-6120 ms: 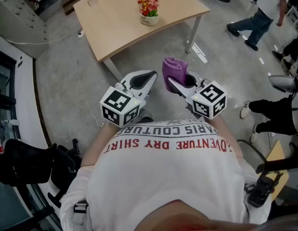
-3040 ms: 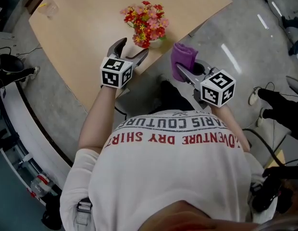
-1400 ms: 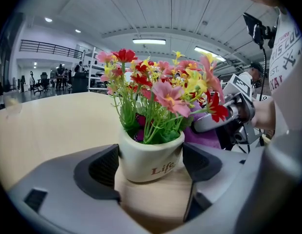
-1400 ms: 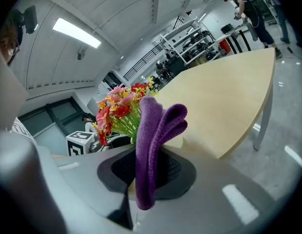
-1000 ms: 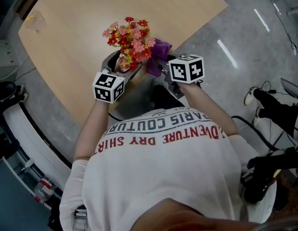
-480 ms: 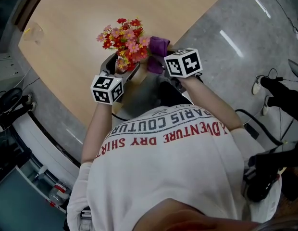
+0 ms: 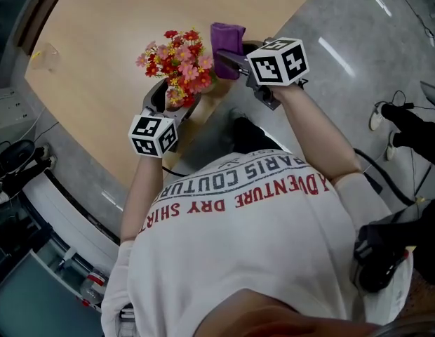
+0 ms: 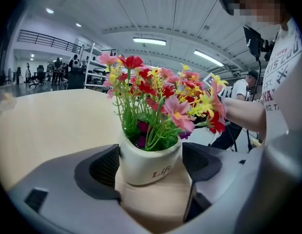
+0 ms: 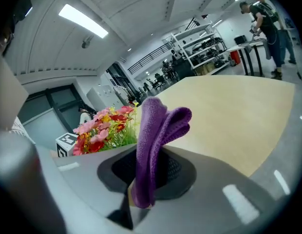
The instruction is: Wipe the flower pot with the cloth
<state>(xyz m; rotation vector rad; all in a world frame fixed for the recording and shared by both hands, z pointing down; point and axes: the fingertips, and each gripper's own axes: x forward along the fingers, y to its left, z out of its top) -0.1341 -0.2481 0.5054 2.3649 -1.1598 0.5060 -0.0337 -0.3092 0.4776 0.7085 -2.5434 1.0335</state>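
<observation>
Flower pot (image 8: 141,156): stood near table (image 7: 98,55) edge, clasped by both left gripper (image 8: 151,166) pads. Cloth (image 9: 158,126): pinched upright in right gripper (image 9: 152,173), held beside flowers; pot lies leftward, below.

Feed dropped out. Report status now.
Left tool clamps flower pot on table. Right tool grips purple cloth, off the pot. Flowers overhang rim.

— Bright all round?
— Yes, ceiling strip lights (image 8: 149,41) give even light, with streaks of glare on the floor (image 7: 337,56)
— Sharp?
— The flower pot (image 8: 148,162) is crisp, shadows soft; both gripper views bend strongly, with black corners
</observation>
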